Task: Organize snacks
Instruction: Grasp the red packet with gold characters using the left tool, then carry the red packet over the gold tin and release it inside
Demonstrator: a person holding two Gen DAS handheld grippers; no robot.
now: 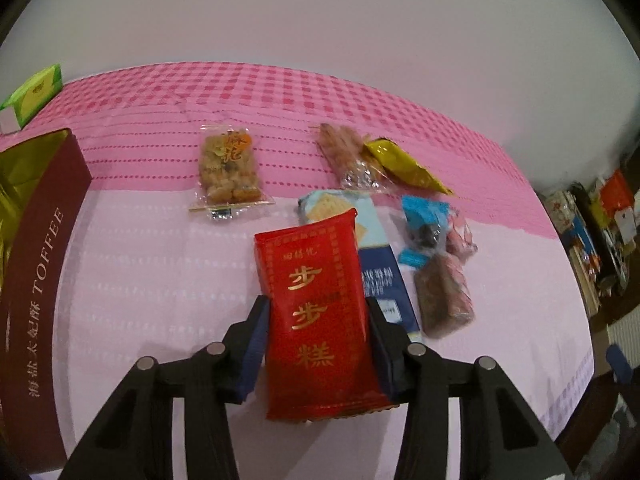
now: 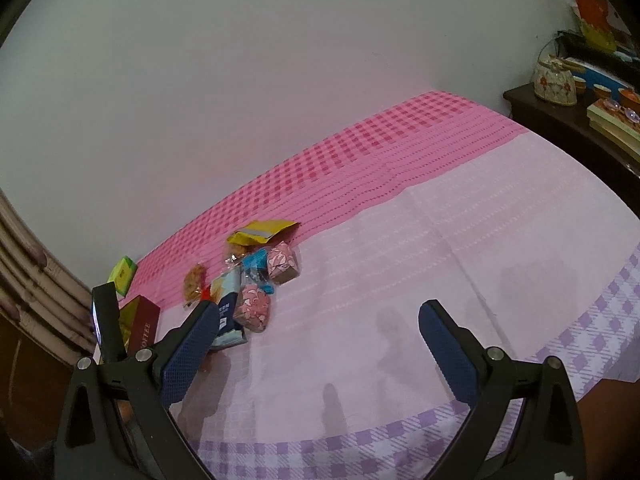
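A red snack packet with gold characters lies lengthwise between the fingers of my left gripper, whose blue pads press on both its long sides just above the pink tablecloth. Behind it lie a blue cracker packet, a brown-and-pink wrapped cake, a blue candy, a gold wrapper and a clear packet of fried twists. My right gripper hangs open over bare cloth with nothing between its fingers, to the right of the snack pile.
A maroon toffee box with gold lining stands open at the left, and a green box sits behind it. The table's front edge has a purple check border. A dark side cabinet with crockery stands at the right.
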